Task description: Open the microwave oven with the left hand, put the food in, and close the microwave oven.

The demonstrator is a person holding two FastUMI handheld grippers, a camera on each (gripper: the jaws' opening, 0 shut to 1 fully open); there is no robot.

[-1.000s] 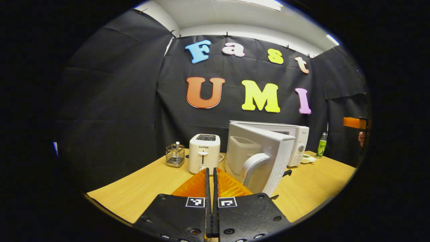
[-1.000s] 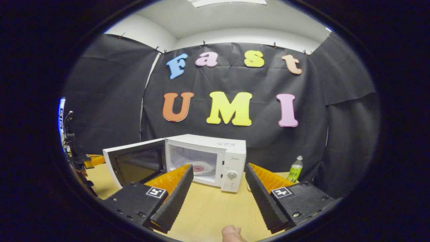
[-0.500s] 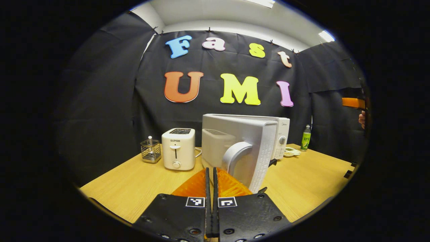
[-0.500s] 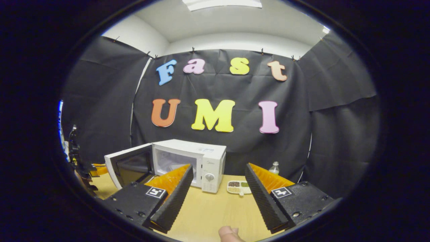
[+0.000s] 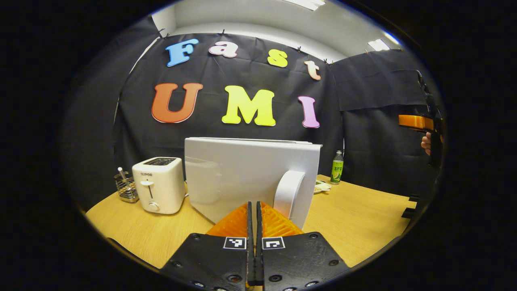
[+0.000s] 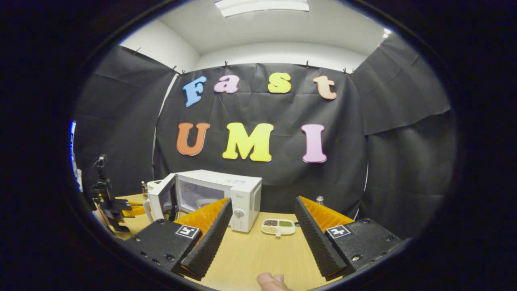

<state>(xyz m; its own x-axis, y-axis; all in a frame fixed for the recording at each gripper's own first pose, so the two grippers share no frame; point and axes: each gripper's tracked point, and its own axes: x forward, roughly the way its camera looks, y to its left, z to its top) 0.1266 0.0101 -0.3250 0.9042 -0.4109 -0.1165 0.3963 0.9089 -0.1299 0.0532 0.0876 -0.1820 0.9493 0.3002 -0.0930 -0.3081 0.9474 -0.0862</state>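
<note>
The white microwave [image 6: 226, 194] stands at the back of the wooden table [image 6: 258, 254]. Its door [image 6: 162, 199] hangs partly open, and a pale plate [image 6: 200, 201] shows dimly inside the cavity. In the left gripper view the door's outer face [image 5: 242, 169] and its white handle [image 5: 287, 192] are close in front. My left gripper [image 5: 253, 205] is shut with nothing in it, its tips right at the door below the handle; whether they touch I cannot tell. My right gripper [image 6: 263, 202] is held open and empty, well back from the microwave.
A white toaster [image 5: 159, 184] and a wire utensil holder [image 5: 124, 186] stand left of the microwave. A divided dish of condiments [image 6: 278, 226] and a green bottle [image 5: 337, 166] are to its right. A thumb [image 6: 270, 281] shows at the bottom edge.
The microwave door has swung from wide open to partly open, with my shut left gripper following it. My right gripper has drawn back from the microwave and stays open.
</note>
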